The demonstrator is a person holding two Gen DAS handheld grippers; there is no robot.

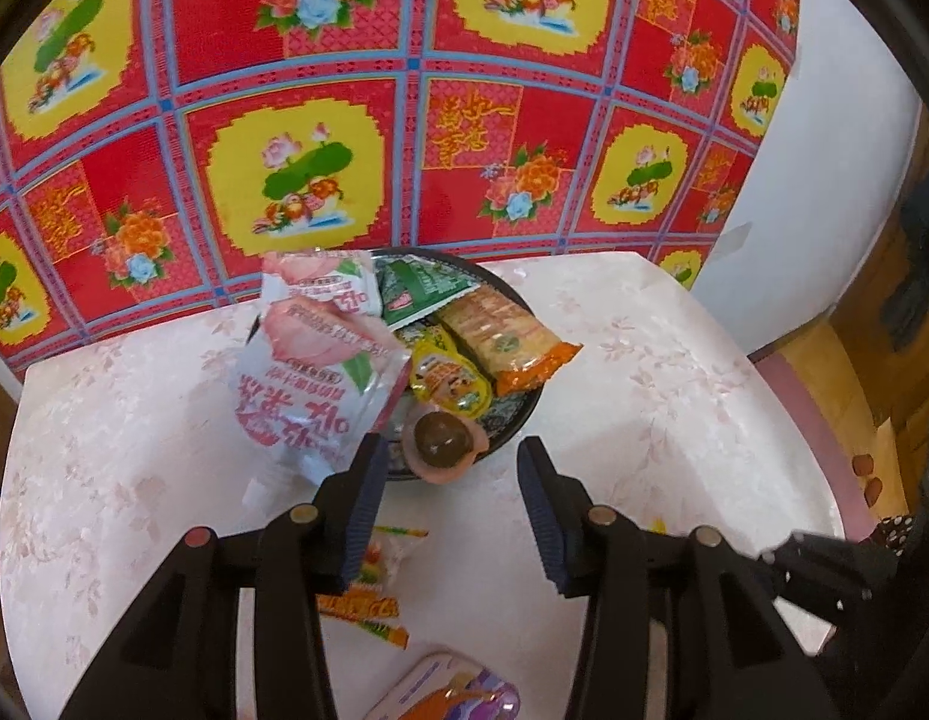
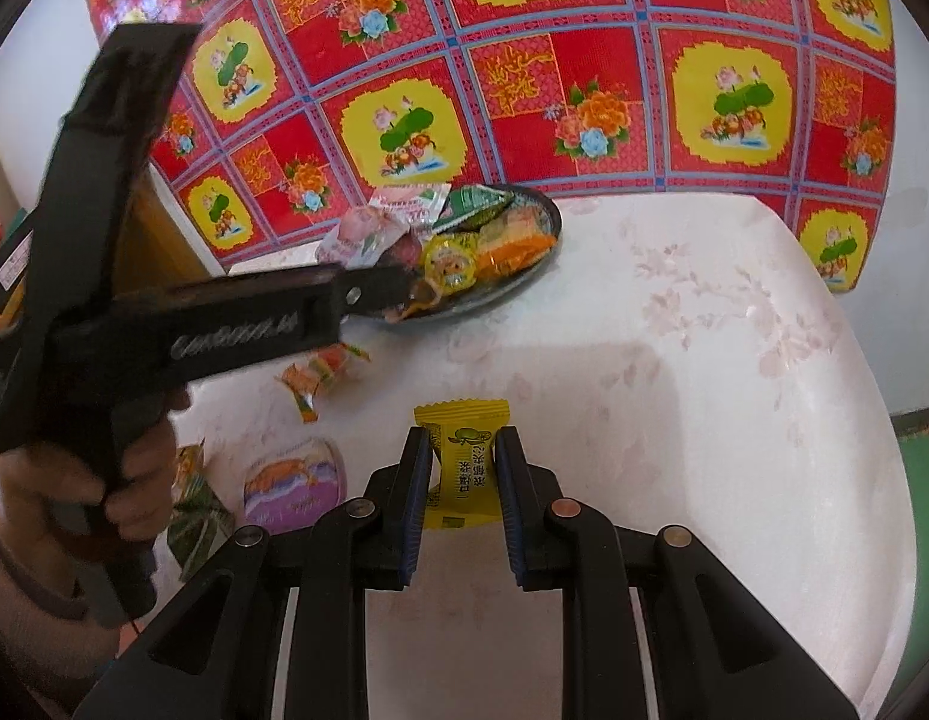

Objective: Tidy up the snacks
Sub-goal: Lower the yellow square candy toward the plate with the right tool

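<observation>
Right tongs (image 2: pixel 462 462) grasp the yellow foil snack packet (image 2: pixel 462 450); left tongs (image 1: pixel 452 468) hang released. Keep the packet level, release it over the dark round plate (image 2: pixel 542 240) at the counter's (image 2: pixel 704 390) far edge.

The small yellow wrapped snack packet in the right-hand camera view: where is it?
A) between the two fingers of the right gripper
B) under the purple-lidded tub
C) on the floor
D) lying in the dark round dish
A: the small yellow wrapped snack packet sits between the right gripper fingers, which close on its sides.
</observation>
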